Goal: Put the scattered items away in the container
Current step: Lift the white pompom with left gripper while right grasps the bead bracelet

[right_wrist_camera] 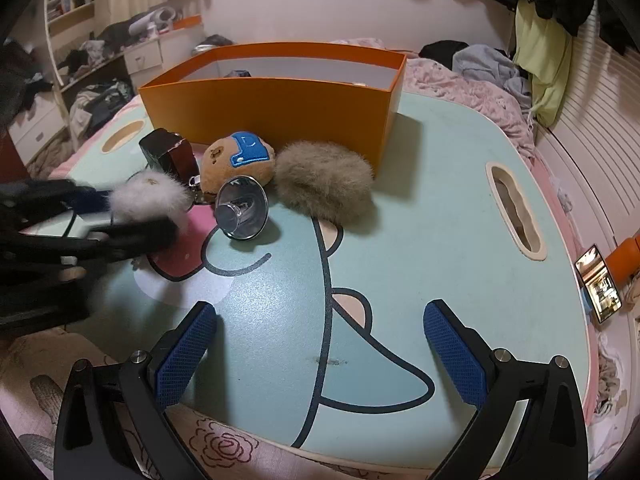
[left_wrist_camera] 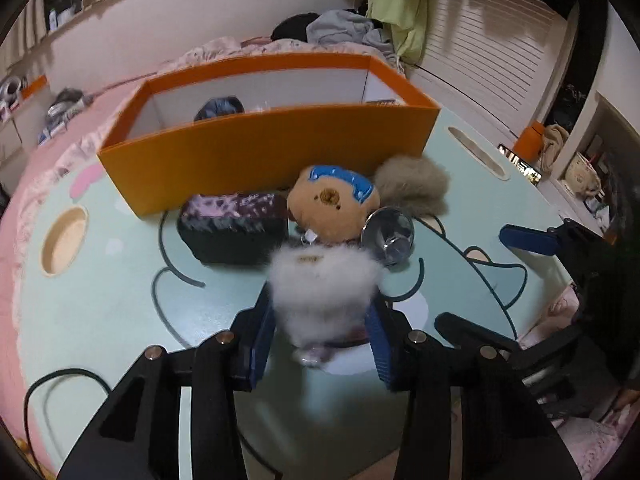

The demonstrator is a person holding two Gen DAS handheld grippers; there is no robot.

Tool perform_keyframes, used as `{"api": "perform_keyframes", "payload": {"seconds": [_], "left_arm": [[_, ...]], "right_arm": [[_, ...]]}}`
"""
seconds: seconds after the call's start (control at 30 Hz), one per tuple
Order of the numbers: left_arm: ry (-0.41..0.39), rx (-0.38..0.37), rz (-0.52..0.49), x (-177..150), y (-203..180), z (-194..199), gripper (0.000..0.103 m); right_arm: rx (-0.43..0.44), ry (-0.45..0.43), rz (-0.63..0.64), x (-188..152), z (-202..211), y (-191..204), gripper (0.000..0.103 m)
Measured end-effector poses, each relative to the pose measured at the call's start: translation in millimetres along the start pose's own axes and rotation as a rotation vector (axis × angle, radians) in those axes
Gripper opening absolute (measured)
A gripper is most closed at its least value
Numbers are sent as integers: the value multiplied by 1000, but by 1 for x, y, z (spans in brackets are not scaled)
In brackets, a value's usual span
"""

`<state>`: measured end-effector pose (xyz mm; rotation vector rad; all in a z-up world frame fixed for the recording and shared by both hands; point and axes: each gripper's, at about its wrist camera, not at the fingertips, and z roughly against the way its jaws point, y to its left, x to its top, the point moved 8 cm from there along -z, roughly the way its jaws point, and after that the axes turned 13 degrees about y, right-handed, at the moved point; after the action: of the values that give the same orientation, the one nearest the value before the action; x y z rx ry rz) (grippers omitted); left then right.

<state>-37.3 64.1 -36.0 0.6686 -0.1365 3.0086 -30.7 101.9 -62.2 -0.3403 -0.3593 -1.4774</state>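
My left gripper (left_wrist_camera: 320,312) is shut on a white fluffy pompom (left_wrist_camera: 322,286), holding it just above the mint table (left_wrist_camera: 120,300); in the right wrist view the same pompom (right_wrist_camera: 150,198) sits between the left gripper's dark fingers (right_wrist_camera: 132,236). Behind it lie a dark purple box (left_wrist_camera: 234,226), a brown bear plush with a blue cap (left_wrist_camera: 332,202), a shiny metal funnel (left_wrist_camera: 388,234) and a tan fur ball (left_wrist_camera: 414,186). The orange container (left_wrist_camera: 272,148) stands behind them, open on top. My right gripper (right_wrist_camera: 320,340) hangs open over the near table, holding nothing.
A dark item lies inside the orange container (right_wrist_camera: 276,108). The table (right_wrist_camera: 420,240) has cut-out holes at left (left_wrist_camera: 64,240) and right (right_wrist_camera: 516,212). A phone (right_wrist_camera: 598,284) lies off the right edge. Pink bedding and piled clothes surround the table.
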Motion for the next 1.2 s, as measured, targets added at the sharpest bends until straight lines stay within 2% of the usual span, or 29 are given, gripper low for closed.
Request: {"api": "perform_keyframes", "payload": {"seconds": [0.2, 0.27, 0.33, 0.43, 0.53, 0.6, 0.67, 0.73, 0.83, 0.87, 0.9, 0.93, 1.0, 1.03, 1.07, 1.2], "left_arm": [[-215, -79, 75, -7, 12, 54, 44], [-264, -135, 120, -12, 21, 71, 44], [-283, -157, 144, -16, 29, 82, 44], [-295, -86, 146, -32, 42, 92, 44], [-274, -32, 156, -50, 55, 91, 44], [-259, -36, 177, -57, 62, 87, 44], [-255, -37, 198, -61, 70, 86, 44], [-264, -35, 209, -61, 75, 88, 44], [-286, -47, 210, -61, 77, 95, 44], [-290, -48, 207, -61, 77, 97, 44], [-294, -47, 204, -61, 76, 99, 44], [-298, -48, 204, -62, 76, 100, 44], [-298, -54, 210, -62, 77, 99, 44], [-298, -56, 213, -62, 78, 99, 44], [-296, -58, 213, -62, 77, 98, 44], [-298, -64, 199, -59, 72, 99, 44]], "right_arm": [[0, 0, -1, 0, 0, 0, 103], [1, -1, -2, 0, 0, 0, 103], [1, -2, -3, 1, 0, 0, 103], [9, 3, 2, 1, 1, 1, 103], [78, -19, 49, 8, 11, 14, 98], [116, -46, 116, 16, 23, 33, 85], [166, -73, 220, 26, 35, 60, 78], [182, -87, 322, 34, 39, 86, 77], [142, -51, 417, 44, 24, 112, 76], [124, -19, 431, 46, 13, 115, 69], [116, 13, 441, 47, 1, 116, 53], [117, 45, 444, 46, -9, 115, 44], [173, 45, 407, 51, -13, 110, 28], [179, 50, 394, 51, -12, 107, 24], [193, 54, 380, 51, -11, 104, 16], [253, 21, 342, 45, 1, 96, 15]]}}
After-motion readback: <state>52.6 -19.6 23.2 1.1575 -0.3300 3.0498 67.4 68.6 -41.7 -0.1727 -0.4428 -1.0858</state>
